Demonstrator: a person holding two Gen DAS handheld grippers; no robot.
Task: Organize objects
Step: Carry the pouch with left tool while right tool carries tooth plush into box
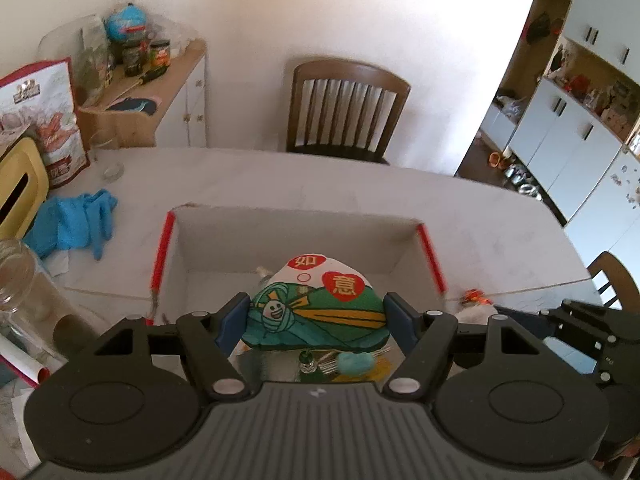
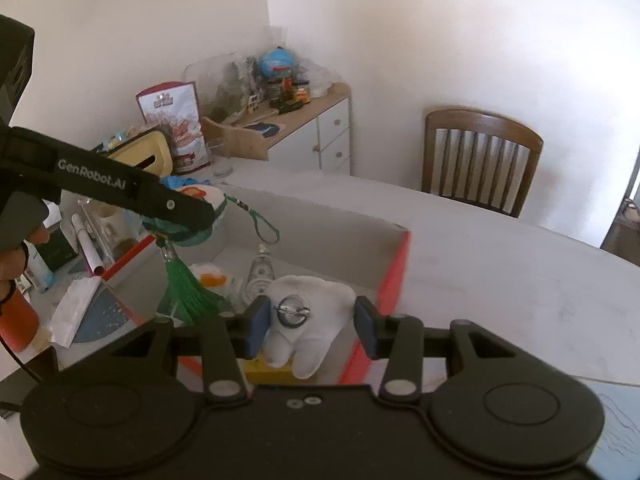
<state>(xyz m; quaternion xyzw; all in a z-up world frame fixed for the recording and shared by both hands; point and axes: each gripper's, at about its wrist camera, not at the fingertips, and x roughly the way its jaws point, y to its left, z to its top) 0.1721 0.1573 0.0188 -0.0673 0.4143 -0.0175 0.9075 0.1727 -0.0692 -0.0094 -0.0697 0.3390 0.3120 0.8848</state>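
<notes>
My left gripper (image 1: 314, 318) is shut on a green and white stuffed charm (image 1: 316, 308) with red heart labels, held above the open white box with red corners (image 1: 296, 232). In the right wrist view the left gripper (image 2: 192, 216) holds the charm (image 2: 204, 196) over the box's left side, with its green tassel (image 2: 184, 288) and cord loop (image 2: 262, 224) hanging down. My right gripper (image 2: 312, 326) is open, with a white tooth-shaped plush (image 2: 312, 312) lying in the box (image 2: 396, 272) between its fingers. A small bottle (image 2: 260, 272) and an egg-like plush (image 2: 210, 278) also lie inside.
Blue gloves (image 1: 76, 220), a snack bag (image 1: 48, 116), a yellow tissue box (image 1: 18, 184) and a glass jar (image 1: 16, 272) sit at the table's left. A wooden chair (image 1: 344, 108) stands behind the table. A cluttered cabinet (image 1: 152, 80) stands by the wall.
</notes>
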